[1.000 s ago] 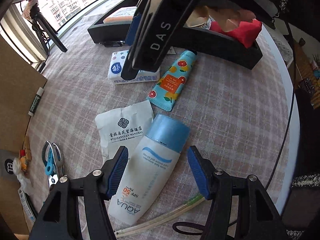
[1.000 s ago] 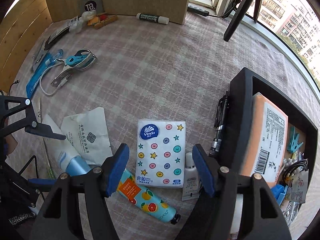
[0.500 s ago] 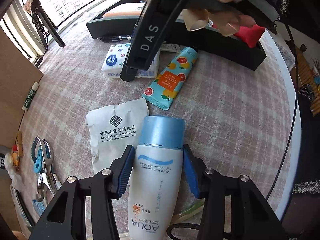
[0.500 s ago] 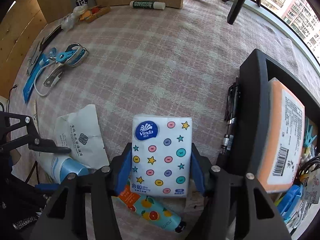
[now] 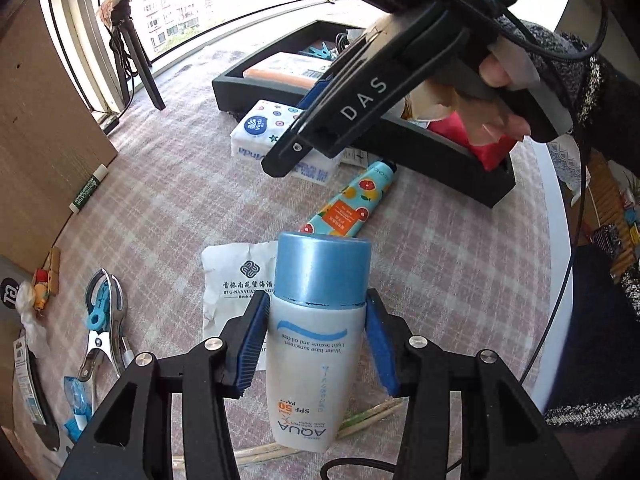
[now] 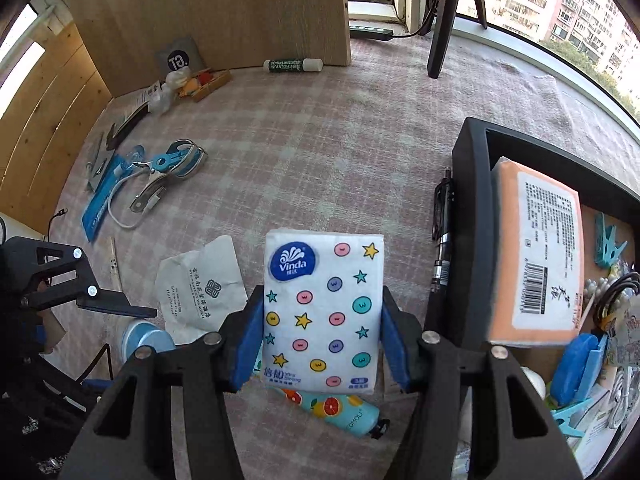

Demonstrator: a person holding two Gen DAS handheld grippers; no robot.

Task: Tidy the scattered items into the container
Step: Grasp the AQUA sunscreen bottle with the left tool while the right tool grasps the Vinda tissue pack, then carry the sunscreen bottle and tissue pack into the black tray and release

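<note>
My left gripper is shut on a white AQUA sunscreen bottle with a blue cap, lifted above the checked cloth. My right gripper is shut on a Vinda tissue pack with coloured dots and stars, also raised; the pack shows in the left wrist view too. The black tray lies to the right of the pack and holds an orange-edged packet and blue clips. A fruit-print hand cream tube and a white hotel sachet lie on the cloth.
A black pen lies against the tray's left wall. A metal clamp with a blue handle, a blue packet, a green-labelled stick and small clutter lie by the wooden panels. A tripod leg stands at the back.
Both grippers have closed on their items and lifted them: the left on the sunscreen bottle, the right on the tissue pack, which has risen off the cloth.
</note>
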